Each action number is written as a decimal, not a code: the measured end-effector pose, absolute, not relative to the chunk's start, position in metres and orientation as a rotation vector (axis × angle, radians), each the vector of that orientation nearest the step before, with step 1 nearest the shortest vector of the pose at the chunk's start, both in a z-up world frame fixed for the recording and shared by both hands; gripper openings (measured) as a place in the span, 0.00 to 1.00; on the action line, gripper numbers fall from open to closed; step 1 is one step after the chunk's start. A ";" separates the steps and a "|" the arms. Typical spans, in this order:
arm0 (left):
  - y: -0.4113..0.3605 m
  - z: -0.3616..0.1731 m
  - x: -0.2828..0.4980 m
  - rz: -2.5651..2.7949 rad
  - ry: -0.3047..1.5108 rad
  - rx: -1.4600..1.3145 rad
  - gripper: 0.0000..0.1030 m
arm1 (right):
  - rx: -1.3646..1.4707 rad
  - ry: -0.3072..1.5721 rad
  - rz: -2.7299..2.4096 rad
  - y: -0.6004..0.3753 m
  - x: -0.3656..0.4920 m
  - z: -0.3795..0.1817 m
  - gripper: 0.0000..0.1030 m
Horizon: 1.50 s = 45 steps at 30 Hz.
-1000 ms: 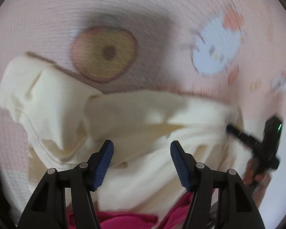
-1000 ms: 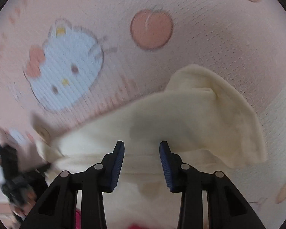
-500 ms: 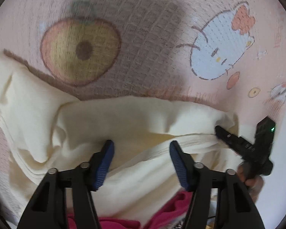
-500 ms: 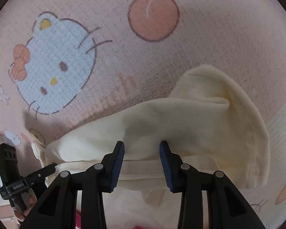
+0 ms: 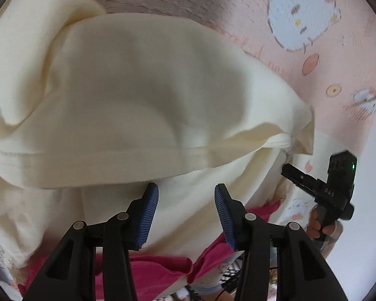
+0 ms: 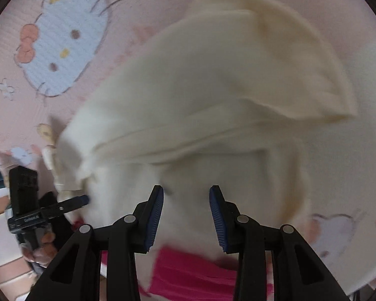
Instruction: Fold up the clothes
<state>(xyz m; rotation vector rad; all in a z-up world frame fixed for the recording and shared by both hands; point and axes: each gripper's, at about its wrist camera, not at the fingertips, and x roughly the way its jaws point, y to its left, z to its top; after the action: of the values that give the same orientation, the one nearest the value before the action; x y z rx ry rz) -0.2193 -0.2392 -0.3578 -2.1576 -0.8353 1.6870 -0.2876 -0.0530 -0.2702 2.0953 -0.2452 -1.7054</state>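
Observation:
A cream garment (image 5: 137,95) lies loosely folded over itself on a pink cartoon-print blanket (image 5: 338,80); its stitched hem runs across just above my left gripper (image 5: 186,188). The left jaws are closing, with cloth lying behind the gap and no pad pressing on it. In the right wrist view the same cream garment (image 6: 213,95) fills the middle, blurred. My right gripper (image 6: 186,190) hovers over it with its jaws apart and nothing pinched. Each view shows the other gripper at the garment's side edge: the right one (image 5: 320,190), the left one (image 6: 25,208).
A bright pink garment (image 5: 150,276) pokes out from under the cream one near the bottom, also seen as the pink garment (image 6: 188,276) below the right fingers. A hand (image 5: 318,225) holds the right gripper's handle. Bare blanket (image 6: 62,37) stretches beyond the garment.
Both grippers have come down closer to the cream garment, which now fills much more of each view. The left jaws have narrowed. The right jaws keep the same gap.

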 end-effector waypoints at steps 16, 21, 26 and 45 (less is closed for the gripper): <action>-0.234 -0.334 -0.251 1.794 -0.954 -2.020 0.48 | 1.849 0.005 -1.865 -0.165 -0.327 -0.248 0.10; -0.204 -0.346 -0.246 1.748 -0.856 -2.074 0.43 | 1.898 0.040 -1.783 -0.176 -0.317 -0.258 0.10; -0.192 -0.341 -0.239 1.745 -0.761 -2.086 0.43 | 1.945 0.115 -1.701 -0.167 -0.304 -0.254 0.10; -0.071 -0.308 -0.249 1.880 -0.015 -1.782 0.54 | 2.296 -0.921 -1.606 -0.094 -0.309 -0.285 0.32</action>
<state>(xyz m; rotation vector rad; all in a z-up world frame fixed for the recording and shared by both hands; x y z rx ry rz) -0.2492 -0.0708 -0.3081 -1.7821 -0.0151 1.8800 -0.3093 -0.0937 -0.2847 2.2959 -0.9210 -1.6060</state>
